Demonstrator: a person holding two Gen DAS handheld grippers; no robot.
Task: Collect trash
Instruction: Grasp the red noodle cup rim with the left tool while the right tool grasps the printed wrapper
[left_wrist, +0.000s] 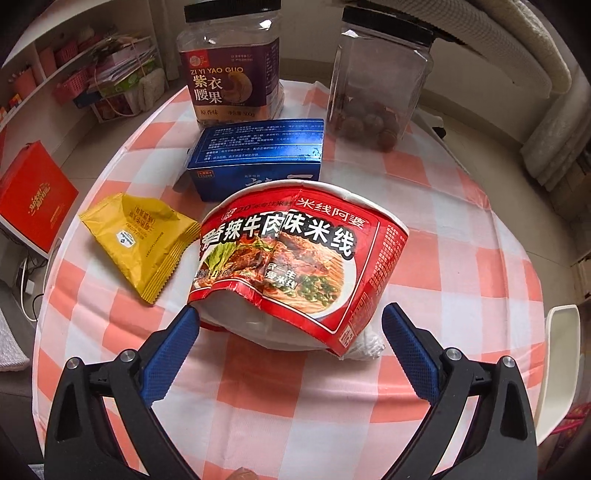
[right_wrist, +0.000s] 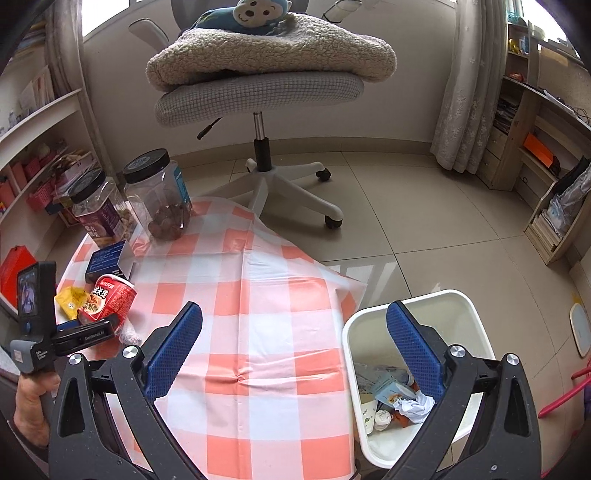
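1. The noodle cup (left_wrist: 295, 258) lies on its side near the middle of the checked tablecloth (left_wrist: 461, 258), crushed, with its red wrapper torn and hanging loose. A white crumpled bit pokes out at its lower right end.
2. The left gripper (left_wrist: 290, 326) is spread wide and holds nothing. Its fingers stand on either side of the cup's near end: the left one looks to be at the wrapper's edge, the right one a little clear. It tilts steeply down at the cup.
3. A yellow packet (left_wrist: 140, 240) lies just left of the cup, a blue box (left_wrist: 258, 155) just behind it, and two jars (left_wrist: 229, 62) stand further back.
4. The bin (right_wrist: 436, 306) stands on the floor beside the table's right edge, already part filled with wrappers and paper.
5. The right gripper (right_wrist: 293, 341) is also released and empty, hanging above the cloth and the bin's rim, pointing down at a slant.
6. Risks, as I judge them: the jaws may pinch only the loose wrapper, which could slip or tear off and leave the cup behind. The squashed cup may buckle further and skid toward the box. Anything left inside could spill on the cloth.
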